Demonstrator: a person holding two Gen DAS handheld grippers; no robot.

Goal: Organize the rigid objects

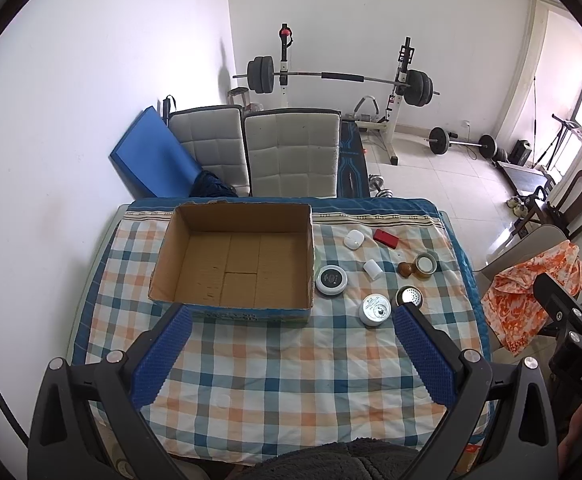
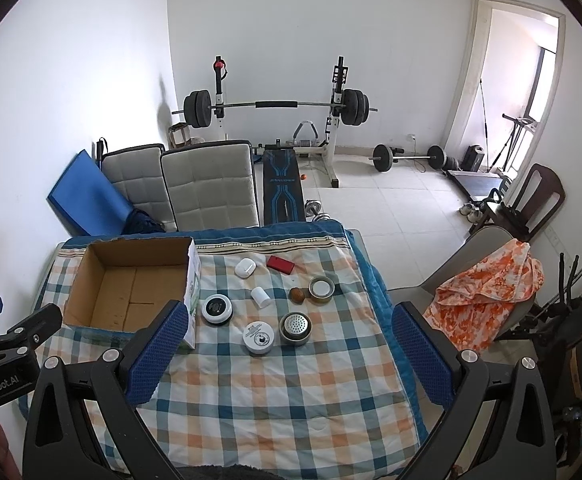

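The left wrist view looked straight down into the cardboard box [image 1: 231, 260], showing a bare floor of flaps, while the right wrist view caught the box's white printed side wall [image 2: 192, 292] and showed the small things with more room around them. Both tools were released: the left tool [image 1: 291, 354] hung with its blue pads wide apart over the checked cloth [image 1: 291, 380] near the box's front edge, gripping nothing, and the right tool [image 2: 285, 354] hung likewise spread and unloaded above the near part of the table. Seven small things lay right of the box, all outside it: one black-topped round tin [image 2: 217, 309] just beside the box, one white-lidded tin [image 2: 258, 338], one metal strainer cup [image 2: 295, 328], one white cylinder [image 2: 260, 297], one white case [image 2: 245, 268], one red flat case [image 2: 280, 265], and one brown knob [image 2: 297, 295] touching one open metal jar [image 2: 321, 289]. Two grey padded chairs [image 1: 267, 152] stood behind the table, with one blue mat [image 1: 151, 152] leaning on the white wall. A barbell rack [image 2: 275, 108] stood on the tiled floor beyond, and an orange patterned cloth [image 2: 487, 292] draped a chair at the right.
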